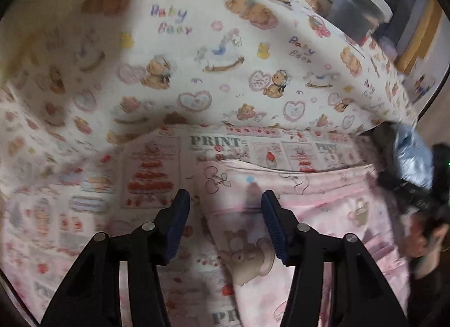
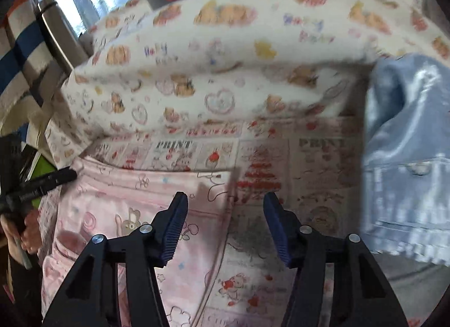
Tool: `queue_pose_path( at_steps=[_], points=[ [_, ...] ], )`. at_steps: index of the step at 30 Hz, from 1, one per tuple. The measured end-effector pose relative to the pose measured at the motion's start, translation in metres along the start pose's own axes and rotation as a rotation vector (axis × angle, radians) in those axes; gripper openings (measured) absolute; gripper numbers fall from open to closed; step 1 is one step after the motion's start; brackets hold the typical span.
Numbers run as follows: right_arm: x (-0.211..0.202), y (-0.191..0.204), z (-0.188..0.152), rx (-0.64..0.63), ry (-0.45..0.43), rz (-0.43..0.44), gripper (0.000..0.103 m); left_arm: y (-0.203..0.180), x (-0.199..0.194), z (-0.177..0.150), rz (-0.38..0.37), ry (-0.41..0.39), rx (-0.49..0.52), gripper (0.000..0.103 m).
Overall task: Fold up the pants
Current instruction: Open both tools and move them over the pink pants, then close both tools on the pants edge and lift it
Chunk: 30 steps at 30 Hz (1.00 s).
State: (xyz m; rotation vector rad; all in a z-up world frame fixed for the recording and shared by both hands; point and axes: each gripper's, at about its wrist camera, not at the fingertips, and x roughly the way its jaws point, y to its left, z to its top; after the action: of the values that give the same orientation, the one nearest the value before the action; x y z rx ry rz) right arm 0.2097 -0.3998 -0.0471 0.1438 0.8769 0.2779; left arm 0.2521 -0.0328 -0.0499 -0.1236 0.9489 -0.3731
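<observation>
The right tool [image 2: 225,208] hangs with its blue-padded jaws apart and nothing between them, above the right edge of the pink pants [image 2: 135,214], which lie flat on a sheet printed with cakes and "PRINT" [image 2: 281,163]. Beyond it lies a cream "Baby Bear" cover [image 2: 225,79]. A light blue denim garment [image 2: 405,172] lies at the right. At the far left the left tool [image 2: 42,183] reaches toward the pants' left edge, with a hand [image 2: 28,237] behind it.

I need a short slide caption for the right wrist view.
Open right hand-held gripper above the edge of pink pants on a printed bedsheet, denim garment alongside.
</observation>
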Motion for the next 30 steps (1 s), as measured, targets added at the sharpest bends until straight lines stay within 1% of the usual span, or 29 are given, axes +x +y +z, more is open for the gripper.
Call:
queue_pose_path(
  at_steps=[2, 4, 5, 6, 8, 9, 10, 11, 12, 13, 14, 15, 16, 17, 19, 23, 25, 27, 28, 30],
  points=[
    [0.007, -0.002, 0.001, 0.011, 0.01, 0.023, 0.057, 0.002, 0.006, 0.001, -0.015, 0.007, -0.015, 0.051],
    [0.011, -0.003, 0.003, 0.018, 0.016, 0.048, 0.057, -0.001, 0.006, 0.0, -0.034, -0.008, -0.008, 0.05],
    [0.011, -0.003, 0.003, 0.013, 0.016, 0.057, 0.054, -0.003, 0.007, 0.0, -0.055, -0.006, -0.004, 0.05],
    [0.012, -0.002, 0.004, 0.002, 0.02, 0.086, 0.053, -0.004, 0.007, 0.0, -0.076, -0.009, -0.005, 0.05],
    [0.016, 0.001, 0.004, -0.01, 0.038, 0.135, 0.05, -0.007, 0.009, -0.001, -0.087, -0.03, -0.011, 0.049],
    [0.015, 0.003, 0.003, -0.022, 0.021, 0.123, 0.048, -0.008, 0.011, -0.001, -0.088, -0.036, -0.006, 0.047],
    [0.017, 0.005, 0.002, -0.037, 0.021, 0.111, 0.042, -0.009, 0.012, -0.002, -0.082, -0.059, 0.003, 0.043],
    [0.017, 0.008, 0.003, -0.048, 0.01, 0.094, 0.036, -0.011, 0.014, -0.001, -0.072, -0.059, 0.015, 0.038],
    [0.018, 0.009, 0.004, -0.048, 0.008, 0.089, 0.033, -0.01, 0.014, 0.0, -0.072, -0.057, 0.016, 0.032],
    [0.019, 0.009, 0.004, -0.042, 0.006, 0.087, 0.03, -0.008, 0.016, 0.001, -0.077, -0.055, -0.001, 0.024],
    [0.02, 0.008, 0.005, -0.032, 0.002, 0.088, 0.024, -0.007, 0.016, 0.0, -0.08, -0.052, -0.01, 0.02],
    [0.021, 0.006, 0.007, -0.015, 0.002, 0.094, 0.017, -0.008, 0.016, 0.0, -0.087, -0.051, -0.007, 0.015],
    [0.021, 0.003, 0.007, 0.004, 0.003, 0.101, 0.006, -0.01, 0.015, 0.0, -0.088, -0.061, -0.001, 0.014],
    [0.021, 0.0, 0.008, 0.018, 0.004, 0.115, 0.006, -0.01, 0.011, 0.0, -0.09, -0.078, -0.004, 0.013],
    [0.017, -0.003, 0.009, 0.042, -0.009, 0.135, 0.005, -0.014, 0.001, 0.001, -0.122, -0.113, -0.008, 0.012],
    [-0.012, -0.004, 0.004, 0.065, -0.089, 0.194, 0.005, -0.026, -0.039, 0.002, -0.177, -0.21, 0.031, 0.012],
    [-0.036, 0.004, -0.003, 0.041, -0.122, 0.209, 0.005, -0.028, -0.058, -0.004, -0.223, -0.236, 0.033, 0.012],
    [-0.056, 0.014, -0.012, 0.003, -0.134, 0.192, 0.005, -0.03, -0.074, -0.014, -0.258, -0.238, 0.05, 0.012],
    [-0.068, 0.02, -0.019, -0.015, -0.133, 0.188, 0.005, -0.033, -0.081, -0.023, -0.259, -0.241, 0.079, 0.012],
    [-0.092, 0.03, -0.034, -0.064, -0.153, 0.197, 0.005, -0.04, -0.094, -0.042, -0.235, -0.251, 0.142, 0.013]
  ],
)
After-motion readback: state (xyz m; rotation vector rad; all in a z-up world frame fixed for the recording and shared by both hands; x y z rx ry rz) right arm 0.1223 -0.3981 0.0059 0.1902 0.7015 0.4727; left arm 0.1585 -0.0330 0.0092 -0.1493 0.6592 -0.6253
